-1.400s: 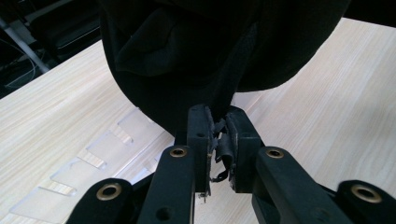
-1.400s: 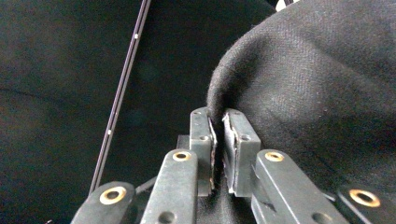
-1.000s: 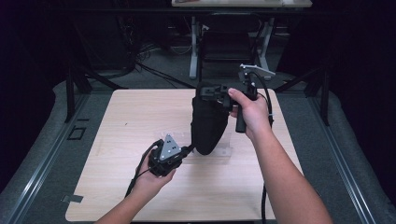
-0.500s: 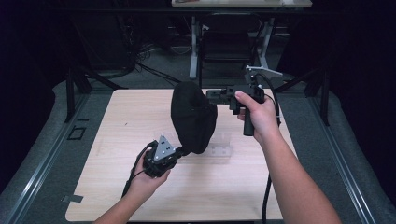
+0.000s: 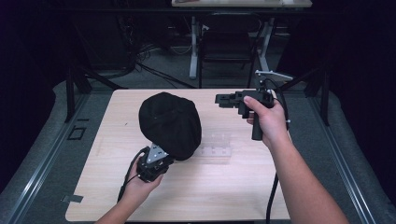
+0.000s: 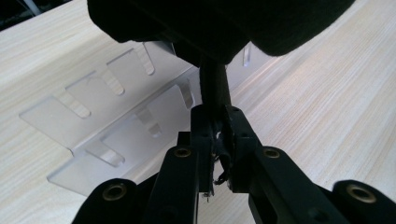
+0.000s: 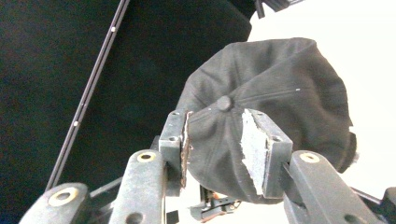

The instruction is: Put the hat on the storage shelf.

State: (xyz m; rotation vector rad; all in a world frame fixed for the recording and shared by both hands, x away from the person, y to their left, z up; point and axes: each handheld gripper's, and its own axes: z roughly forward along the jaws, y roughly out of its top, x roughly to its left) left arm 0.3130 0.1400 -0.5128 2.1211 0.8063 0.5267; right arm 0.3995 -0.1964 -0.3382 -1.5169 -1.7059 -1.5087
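While the black cap (image 5: 170, 123) hangs in the air above the wooden table (image 5: 102, 196), the whole job rests on the left gripper (image 5: 161, 161), whose jaws are pressed together on a strap or edge of the cap's underside, as the left gripper view shows (image 6: 214, 88). From there the crown balloons up and forward of the jaws, so the load sits high over a thin pinch; I judge that keeping the left wrist steady and upright will stop the cap from flopping sideways. Just beyond and below those jaws lies a clear acrylic stand (image 6: 116, 121) with slotted tabs, flat on the table. If the cap is meant for it, lower slowly so the fabric drapes over it rather than shoving it along.

Off to the far side, the right gripper (image 5: 224, 99) is held level, apart from the cap, its jaws spread with nothing between them; in its own view the crown button (image 7: 224, 102) sits dead ahead. A fair second hold would be the crown near that button, closing only once the pads (image 7: 254, 149) bracket fabric.
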